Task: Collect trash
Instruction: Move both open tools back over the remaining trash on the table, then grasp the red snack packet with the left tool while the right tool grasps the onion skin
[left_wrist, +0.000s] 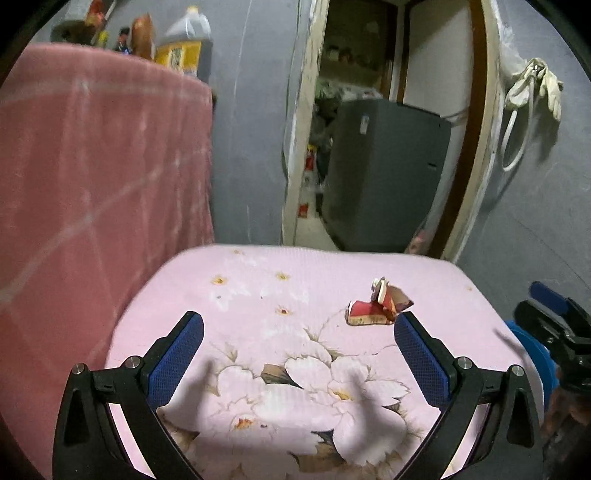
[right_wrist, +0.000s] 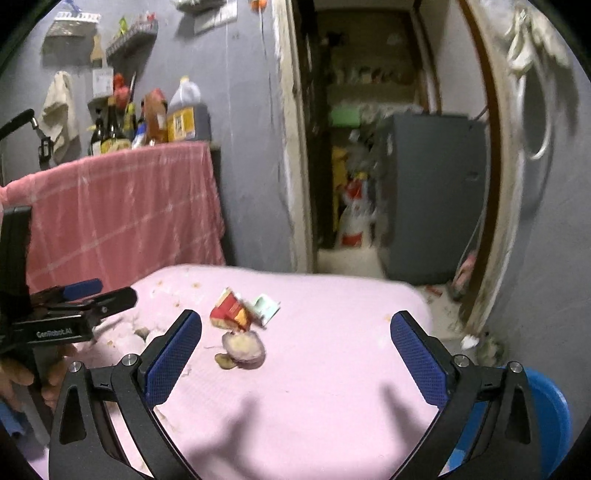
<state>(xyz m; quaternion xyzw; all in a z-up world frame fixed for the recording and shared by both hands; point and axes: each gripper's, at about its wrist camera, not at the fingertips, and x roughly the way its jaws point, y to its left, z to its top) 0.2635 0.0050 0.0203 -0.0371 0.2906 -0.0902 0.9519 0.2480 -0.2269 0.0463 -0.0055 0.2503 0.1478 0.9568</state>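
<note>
Both tongs stand wide and empty above the pink flowered tablecloth (left_wrist: 258, 295). The crumpled red-and-yellow paper wrapper (left_wrist: 373, 312) lies just off the left gripper (left_wrist: 298, 328)'s right fingertip. Ahead of the right gripper (right_wrist: 295, 328), nearer its left finger, lie that wrapper (right_wrist: 232, 310) and a round purple-rimmed peel scrap (right_wrist: 245, 349). A blue plastic basin (right_wrist: 546, 417) sits at its lower right.

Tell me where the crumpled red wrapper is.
The crumpled red wrapper lies on the pink floral cloth, just behind a round food scrap, left of centre in the right wrist view.
</note>
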